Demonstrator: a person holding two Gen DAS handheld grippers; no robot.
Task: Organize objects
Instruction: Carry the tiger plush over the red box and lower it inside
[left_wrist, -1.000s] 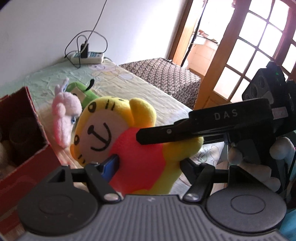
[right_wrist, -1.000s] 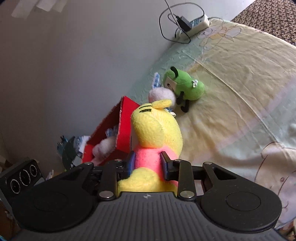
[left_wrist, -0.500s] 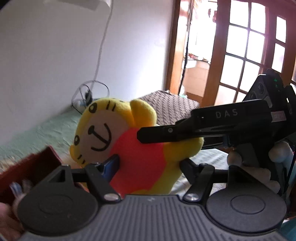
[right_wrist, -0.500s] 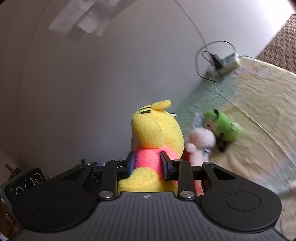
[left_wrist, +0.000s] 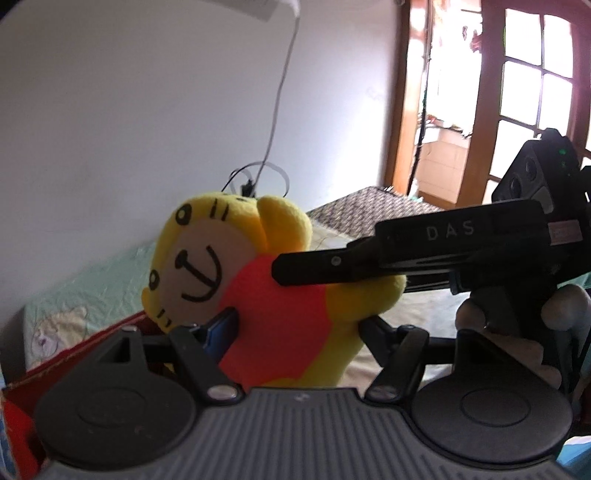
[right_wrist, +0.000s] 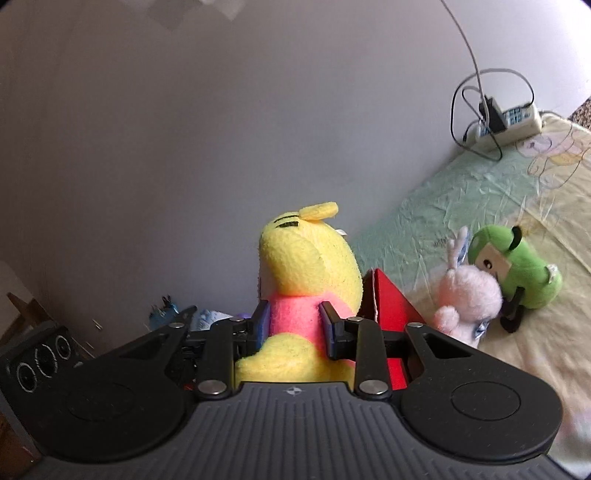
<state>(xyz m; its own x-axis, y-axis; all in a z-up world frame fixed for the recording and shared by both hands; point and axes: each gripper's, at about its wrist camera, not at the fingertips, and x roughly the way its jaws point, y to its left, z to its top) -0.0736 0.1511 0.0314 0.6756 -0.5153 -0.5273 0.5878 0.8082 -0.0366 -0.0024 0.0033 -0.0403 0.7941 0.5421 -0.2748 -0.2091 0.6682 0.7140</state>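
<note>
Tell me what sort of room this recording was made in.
Probably a bedroom in a home: a bed with a cartoon-print sheet, plush toys lying on it, a power strip against the plain wall, and a wooden glazed door.

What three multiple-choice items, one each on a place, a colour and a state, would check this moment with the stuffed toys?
1. Where is the pink plush?
A. on the bed sheet, against the green plush
B. inside the red box
C. between the right gripper's fingers

2. What colour is the shirt of the yellow plush?
A. blue
B. red-pink
C. green

3. What is the right gripper doing?
A. standing open with nothing between its fingers
B. shut on the power strip
C. shut on the yellow plush

Key: 1 A, it lies on the sheet touching the green one; 2 B, both views show a red-pink middle; 3 C, both pads press the plush's body, as the left gripper also does.
</note>
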